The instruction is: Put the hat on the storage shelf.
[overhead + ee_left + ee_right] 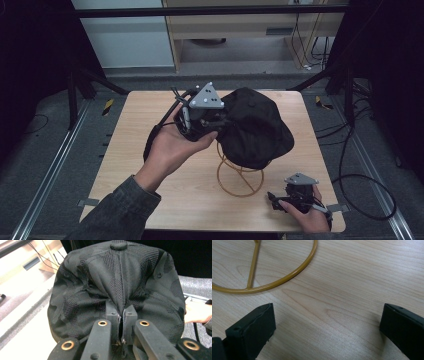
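Note:
A black cap (pixel 255 127) sits over the top of a gold wire stand (pixel 240 177) in the middle of the wooden table (pixel 150 110). My left gripper (pixel 212 121) is at the cap's left side, shut on a fold of its fabric. In the left gripper view the jaws pinch the cap (pixel 120 287) along a seam, my left gripper (pixel 123 315) closed tight on it. My right gripper (pixel 274 199) rests low near the table's front right corner, open. In the right gripper view its fingers (pixel 254 327) stand wide apart over bare wood, with the stand's ring base (pixel 287 277) just beyond.
The table's front edge runs close under my right hand. Black cables (pixel 360 190) lie on the floor to the right. A wooden cabinet (pixel 240 30) and dark frame legs stand beyond the far edge.

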